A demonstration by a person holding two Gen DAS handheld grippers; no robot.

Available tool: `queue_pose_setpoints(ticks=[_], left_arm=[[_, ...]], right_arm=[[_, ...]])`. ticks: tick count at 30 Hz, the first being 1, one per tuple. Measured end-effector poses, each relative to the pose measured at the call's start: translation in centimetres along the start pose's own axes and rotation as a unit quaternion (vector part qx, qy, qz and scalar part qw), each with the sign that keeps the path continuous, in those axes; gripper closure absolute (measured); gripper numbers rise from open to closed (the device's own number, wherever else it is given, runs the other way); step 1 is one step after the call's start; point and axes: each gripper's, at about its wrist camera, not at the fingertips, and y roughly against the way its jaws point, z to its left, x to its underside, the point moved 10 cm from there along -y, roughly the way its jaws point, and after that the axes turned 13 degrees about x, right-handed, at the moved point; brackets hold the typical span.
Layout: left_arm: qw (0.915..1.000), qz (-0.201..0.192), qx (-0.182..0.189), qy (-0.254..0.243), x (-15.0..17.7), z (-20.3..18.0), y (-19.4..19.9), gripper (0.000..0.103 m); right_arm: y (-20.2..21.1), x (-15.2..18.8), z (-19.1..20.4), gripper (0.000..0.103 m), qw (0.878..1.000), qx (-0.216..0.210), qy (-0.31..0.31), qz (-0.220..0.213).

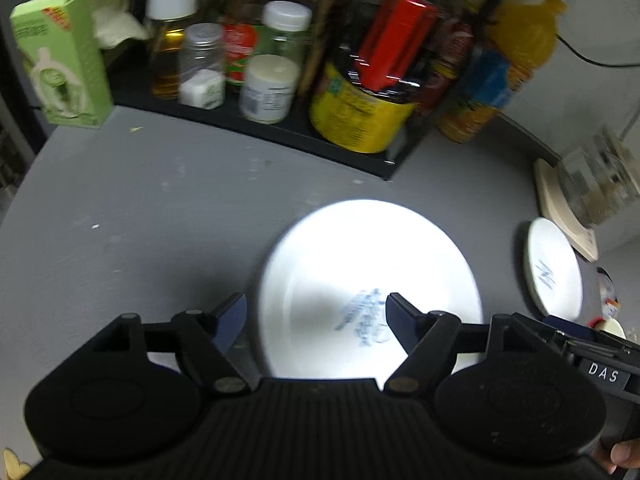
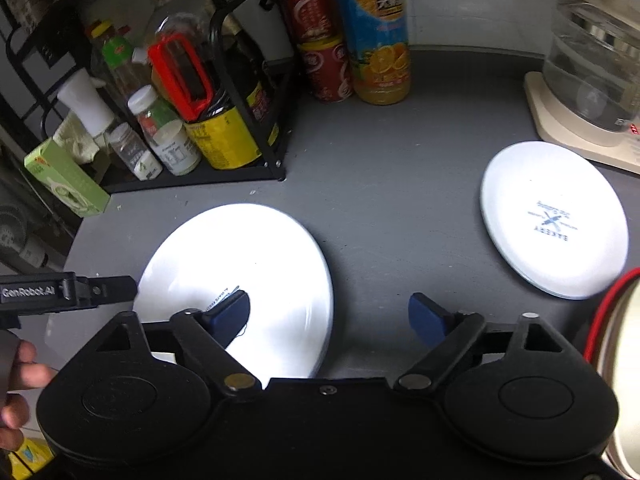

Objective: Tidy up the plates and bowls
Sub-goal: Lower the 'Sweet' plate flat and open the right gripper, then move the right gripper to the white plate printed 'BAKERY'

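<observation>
A large white plate [image 1: 368, 280] with a blue print lies on the grey counter [image 1: 160, 220]; it also shows in the right wrist view [image 2: 248, 276]. My left gripper [image 1: 316, 316] is open and empty, its fingers spread over the plate's near left part. A smaller white plate [image 2: 554, 220] with a blue logo lies at the right; it also shows in the left wrist view [image 1: 554, 268]. My right gripper [image 2: 328, 316] is open and empty above the large plate's right edge, left of the small plate. The left gripper's finger [image 2: 108, 288] reaches the large plate's left rim.
A black rack [image 2: 256, 136] of bottles, jars and a yellow tin [image 1: 356, 112] stands at the back. A green carton [image 1: 60, 60] stands at the left. Red cans and a juice bottle [image 2: 374, 32] stand behind. A cream appliance [image 2: 588, 92] sits at the far right. A red-rimmed object [image 2: 616, 320] is close right.
</observation>
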Motion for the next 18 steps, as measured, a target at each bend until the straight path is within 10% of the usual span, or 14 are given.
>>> queue_pose_setpoints(ticks=[18], left_arm=[[0.993,0.044,0.076,-0.08,0.1,-11.7,-4.1,0.021]], right_arm=[[4.3,-1.7,-9.4,0.0,0.996,0.048,-0.065,-0.038]])
